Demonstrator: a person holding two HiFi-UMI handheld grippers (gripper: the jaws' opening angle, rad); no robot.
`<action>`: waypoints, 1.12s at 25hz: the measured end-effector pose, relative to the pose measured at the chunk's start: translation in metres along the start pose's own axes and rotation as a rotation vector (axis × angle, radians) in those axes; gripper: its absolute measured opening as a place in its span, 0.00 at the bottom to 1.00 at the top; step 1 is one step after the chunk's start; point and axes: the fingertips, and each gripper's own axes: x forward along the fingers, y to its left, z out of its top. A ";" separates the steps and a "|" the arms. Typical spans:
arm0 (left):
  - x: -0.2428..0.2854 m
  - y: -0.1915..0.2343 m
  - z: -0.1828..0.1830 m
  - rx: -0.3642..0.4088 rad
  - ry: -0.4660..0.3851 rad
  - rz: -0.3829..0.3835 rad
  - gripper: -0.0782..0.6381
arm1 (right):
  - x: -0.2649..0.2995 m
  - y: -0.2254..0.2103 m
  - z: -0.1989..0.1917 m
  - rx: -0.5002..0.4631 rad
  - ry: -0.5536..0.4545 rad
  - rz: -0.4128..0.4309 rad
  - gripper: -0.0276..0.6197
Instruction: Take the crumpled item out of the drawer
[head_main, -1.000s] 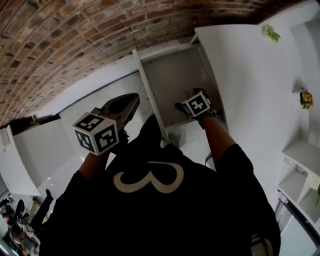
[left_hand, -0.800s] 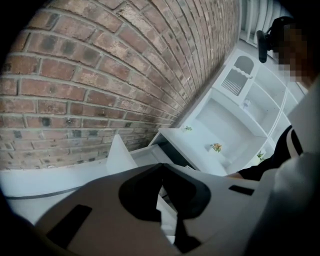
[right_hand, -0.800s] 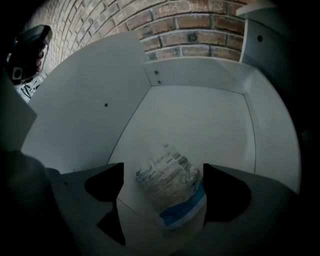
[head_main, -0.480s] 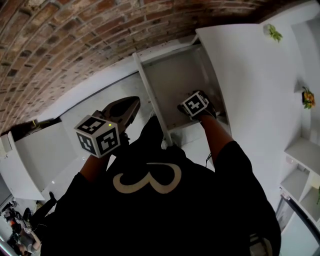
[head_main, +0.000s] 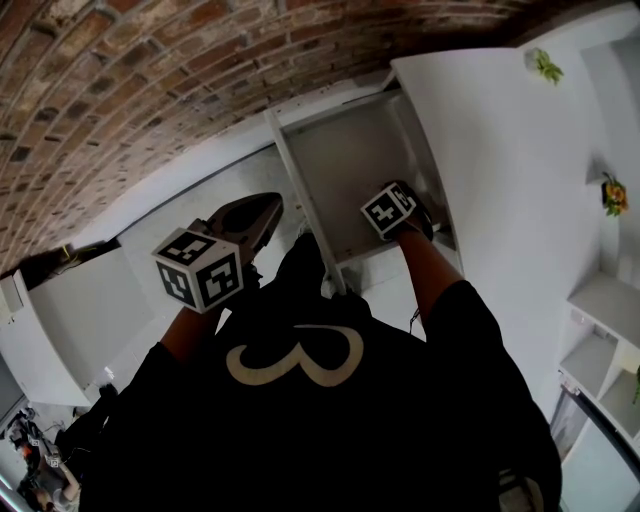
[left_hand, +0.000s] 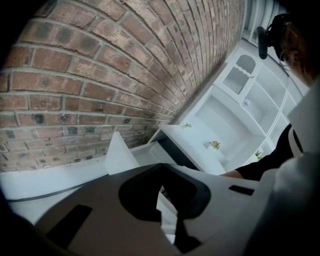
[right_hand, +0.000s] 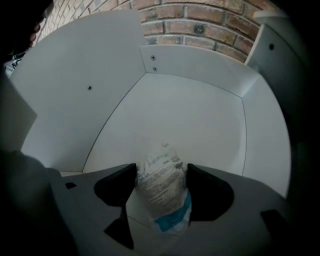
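Right claw (right_hand: 161, 176) is closing on the crumpled item (right_hand: 162, 195), its pads touching both sides. The item's long axis runs along the jaws, at the drawer (right_hand: 190, 115) front. Beyond lie bare floor and walls well apart (room to lift straight out, I'd judge). Left claw (left_hand: 161, 169) is pressed together and empty, outside the drawer.

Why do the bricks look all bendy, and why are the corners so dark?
Head view: the wide lens bows the brick wall into a curve. Left gripper view: the same bending, with black corners and a blurry foreground. Right gripper view: it is dim inside the drawer and dark at the edges, yet the wrapper looks fairly sharp.
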 end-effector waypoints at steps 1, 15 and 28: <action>0.001 0.000 0.001 0.001 0.002 -0.003 0.11 | 0.000 -0.001 0.000 0.009 0.000 0.000 0.54; 0.015 -0.001 0.007 0.015 0.027 -0.044 0.11 | -0.018 -0.012 -0.007 0.103 0.031 -0.002 0.37; 0.024 -0.010 0.026 0.039 0.019 -0.079 0.11 | -0.073 -0.002 0.045 0.263 -0.324 0.116 0.36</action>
